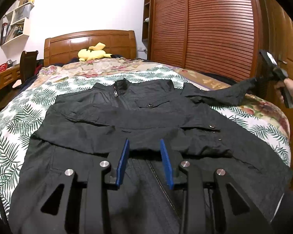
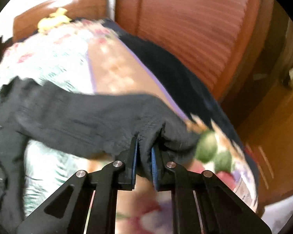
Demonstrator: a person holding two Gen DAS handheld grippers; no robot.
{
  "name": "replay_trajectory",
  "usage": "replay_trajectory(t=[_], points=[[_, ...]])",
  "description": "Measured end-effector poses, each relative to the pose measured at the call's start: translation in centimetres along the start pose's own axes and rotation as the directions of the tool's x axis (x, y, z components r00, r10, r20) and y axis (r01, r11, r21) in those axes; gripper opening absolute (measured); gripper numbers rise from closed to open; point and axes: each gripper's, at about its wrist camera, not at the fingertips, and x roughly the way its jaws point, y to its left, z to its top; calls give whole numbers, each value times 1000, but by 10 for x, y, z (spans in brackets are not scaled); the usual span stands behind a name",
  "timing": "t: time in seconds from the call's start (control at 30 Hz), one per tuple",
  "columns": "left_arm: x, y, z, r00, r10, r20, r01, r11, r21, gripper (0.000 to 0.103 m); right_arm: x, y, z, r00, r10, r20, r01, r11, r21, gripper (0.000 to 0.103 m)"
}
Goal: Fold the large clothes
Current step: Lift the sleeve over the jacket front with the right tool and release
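Note:
A black zip-up jacket [image 1: 146, 120] lies face up on the bed, collar toward the headboard. One sleeve is folded across its chest. My left gripper [image 1: 145, 146] hovers over the jacket's lower front near the zipper, its blue pads apart with nothing between them. The jacket's other sleeve [image 1: 230, 94] stretches out to the right and is lifted off the bed. My right gripper [image 2: 145, 148] is shut on the cuff of that sleeve [image 2: 87, 117], with cloth bunched between its pads. In the left wrist view the right gripper [image 1: 258, 79] appears at the far right, held by a hand [image 1: 289, 89].
The bed carries a leaf-print sheet [image 1: 13, 120] and a floral quilt [image 1: 263, 105]. A yellow plush toy [image 1: 93, 53] rests by the wooden headboard [image 1: 87, 41]. Slatted wardrobe doors [image 1: 205, 29] stand close on the right. A chair [image 1: 28, 62] and wall shelves [image 1: 15, 25] are at the left.

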Motion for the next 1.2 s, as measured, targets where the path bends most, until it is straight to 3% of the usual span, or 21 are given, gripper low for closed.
replay_trajectory(t=[0.23,0.37,0.43,0.47,0.53,0.63,0.77,0.83,0.97,1.2], points=[[-30,8,1,1000,4,13,-4,1000,18,32,-90,95,40,980,105,167,-78,984,-162,10],[-48,22,1,1000,-3,17,3,1000,-16,32,-145,167,53,941,221,255,-151,952,-266,10],[-57,27,3,1000,1,22,0,1000,-29,32,-180,210,52,906,306,291,-202,919,-338,10],[-64,31,4,1000,9,30,-8,999,-33,32,-189,222,51,893,337,298,-222,906,-359,10],[-73,34,5,999,20,45,-18,999,-36,32,-221,259,42,844,444,301,-297,853,-429,10],[-85,41,4,998,41,55,-39,998,-41,32,-243,298,25,809,521,272,-345,796,-497,11],[-98,51,2,996,63,62,-60,997,-49,32,-251,318,3,791,559,247,-384,769,-512,36],[-103,54,1,995,72,63,-69,996,-51,32,-252,320,-4,790,568,232,-397,761,-513,37],[-105,56,-4,995,84,51,-82,996,-47,32,-240,318,-21,808,558,188,-411,764,-498,38],[-93,51,-10,996,90,19,-89,996,-28,32,-198,295,-63,840,526,137,-430,798,-423,38]])
